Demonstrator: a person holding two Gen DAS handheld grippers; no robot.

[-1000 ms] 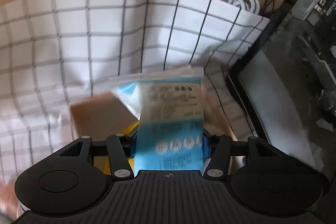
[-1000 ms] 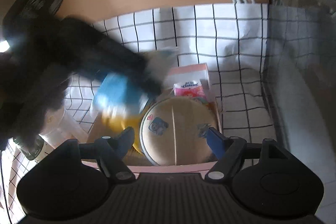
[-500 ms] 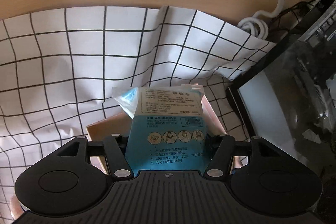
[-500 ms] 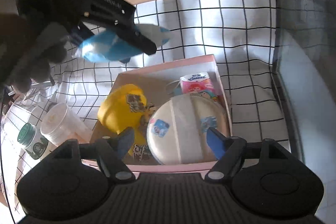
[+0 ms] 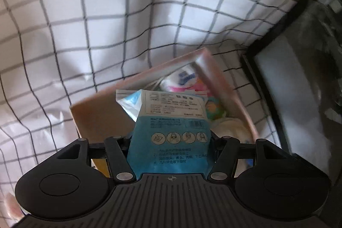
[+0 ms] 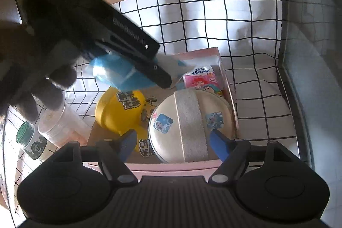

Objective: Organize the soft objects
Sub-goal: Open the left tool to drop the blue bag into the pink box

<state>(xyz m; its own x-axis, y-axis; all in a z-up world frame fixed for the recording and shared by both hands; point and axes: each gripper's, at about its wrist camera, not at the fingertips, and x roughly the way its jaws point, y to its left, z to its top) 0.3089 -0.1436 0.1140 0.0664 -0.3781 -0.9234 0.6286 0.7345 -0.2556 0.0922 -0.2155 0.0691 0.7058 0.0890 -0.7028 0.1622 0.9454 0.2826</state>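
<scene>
- Far left, a green-lidded jar [image 6: 30,139] and a clear plastic cup [image 6: 58,124] are seen on the checked cloth [image 6: 245,20].
- The left gripper [image 5: 171,138], its jaws just widened slightly, is clamped on the blue mask packet [image 5: 171,131] above the pink box [image 6: 220,59].
- The yellow cap [image 6: 118,109], round pouch [image 6: 188,127] and tissue pack [image 6: 202,78] are lying in the box.
- The right gripper [image 6: 173,143] is held open, empty, over the pouch.

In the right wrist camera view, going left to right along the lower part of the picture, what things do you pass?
Green-lidded jar → clear plastic cup → yellow soft toy → round cream pouch → pink box's right wall → checked cloth.
</scene>
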